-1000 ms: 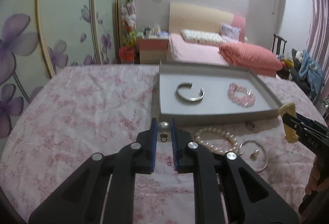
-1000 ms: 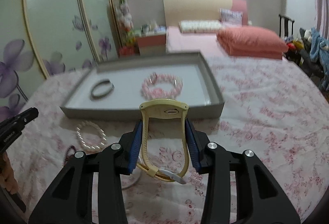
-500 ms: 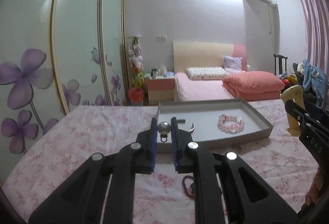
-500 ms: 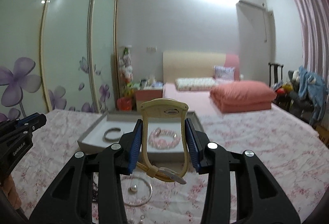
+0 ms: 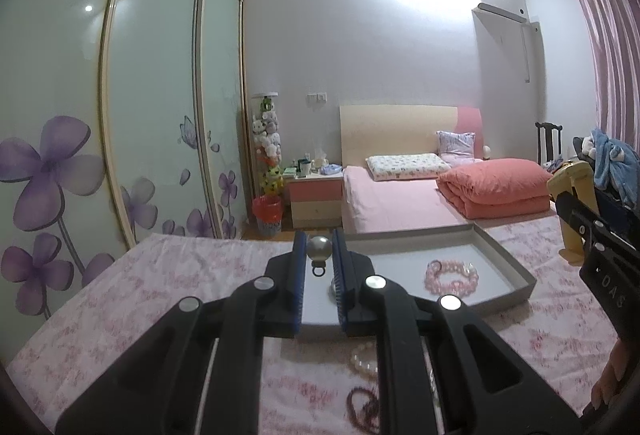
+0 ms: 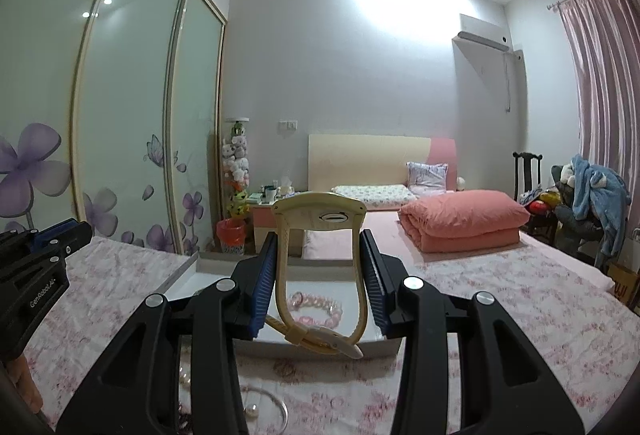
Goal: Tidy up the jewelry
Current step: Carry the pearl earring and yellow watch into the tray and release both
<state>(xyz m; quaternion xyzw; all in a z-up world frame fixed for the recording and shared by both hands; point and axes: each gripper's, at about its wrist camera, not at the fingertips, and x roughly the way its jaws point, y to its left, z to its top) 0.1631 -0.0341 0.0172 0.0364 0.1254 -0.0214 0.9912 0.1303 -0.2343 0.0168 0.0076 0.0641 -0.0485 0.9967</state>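
My left gripper (image 5: 319,249) is shut on a pearl pendant (image 5: 319,248) with a small ring under it, held in the air over the near left part of the grey tray (image 5: 516,267). My right gripper (image 6: 320,259) is shut on a cream-yellow wristwatch (image 6: 320,213), its buckled strap (image 6: 320,341) hanging toward me above the tray's front wall (image 6: 380,347). A pink bead bracelet (image 5: 452,277) (image 6: 316,305) lies in the tray. On the flowered cloth near me lie a pearl bracelet (image 5: 364,357), a dark bead string (image 5: 362,405) and a thin silver hoop (image 6: 272,401).
The flowered tablecloth (image 5: 140,287) stretches left and right of the tray. Beyond the table stand a pink bed (image 5: 400,195) with a folded quilt, a nightstand, a red bin (image 5: 267,213) and sliding wardrobe doors. A chair with clothes (image 6: 588,195) is at the right.
Both grippers have risen and tilted up from the table with their pieces still held. The views now take in the room, and the tray sits lower and closer under the fingers.
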